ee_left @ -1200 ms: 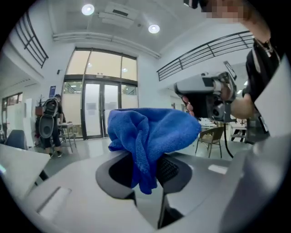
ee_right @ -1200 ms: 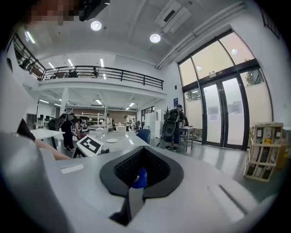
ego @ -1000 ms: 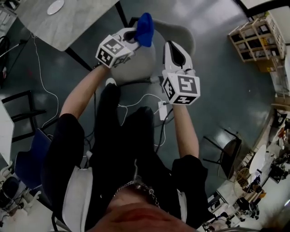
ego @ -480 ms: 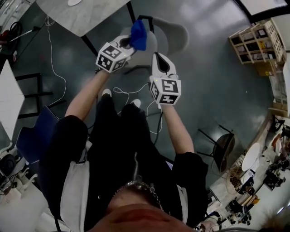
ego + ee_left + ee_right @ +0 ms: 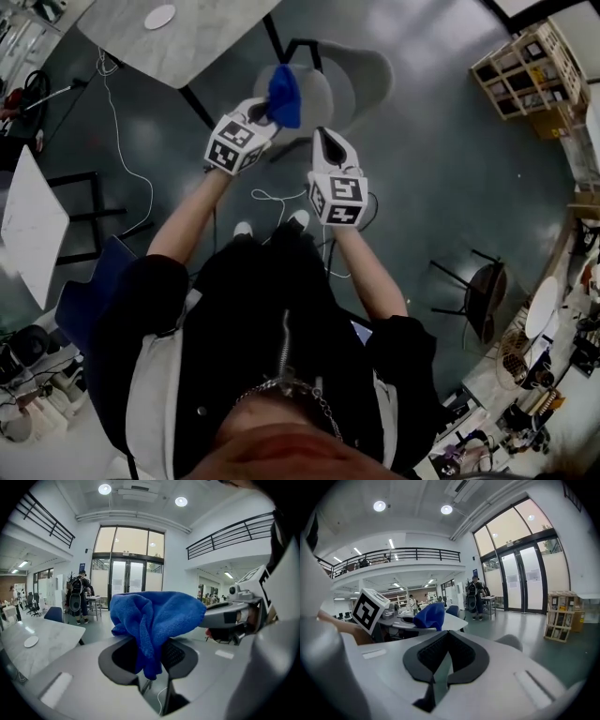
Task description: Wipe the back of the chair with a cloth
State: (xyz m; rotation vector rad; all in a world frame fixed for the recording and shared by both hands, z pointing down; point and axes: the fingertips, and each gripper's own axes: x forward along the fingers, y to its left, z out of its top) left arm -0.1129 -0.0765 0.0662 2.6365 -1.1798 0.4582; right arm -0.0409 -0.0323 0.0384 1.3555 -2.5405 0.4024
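My left gripper (image 5: 267,111) is shut on a bunched blue cloth (image 5: 284,94), which hangs over the jaws (image 5: 154,620). Just beyond the cloth in the head view stands the grey chair (image 5: 367,67), seen from above, with its round seat partly hidden by the cloth. My right gripper (image 5: 324,135) is held beside the left one, shut with nothing between its pads (image 5: 445,656). In the right gripper view the cloth (image 5: 430,616) shows to the left and a grey curved piece of the chair (image 5: 511,642) to the right.
A marble-topped table (image 5: 187,37) with a white disc stands at the upper left, close to the chair. White cables (image 5: 117,131) trail over the dark floor. A wooden shelf crate (image 5: 530,66) stands at the upper right, a black stool (image 5: 483,309) to the right.
Both grippers have come lower in the head view and closer together. The chair now lies farther ahead. The left gripper has kept hold of the cloth.
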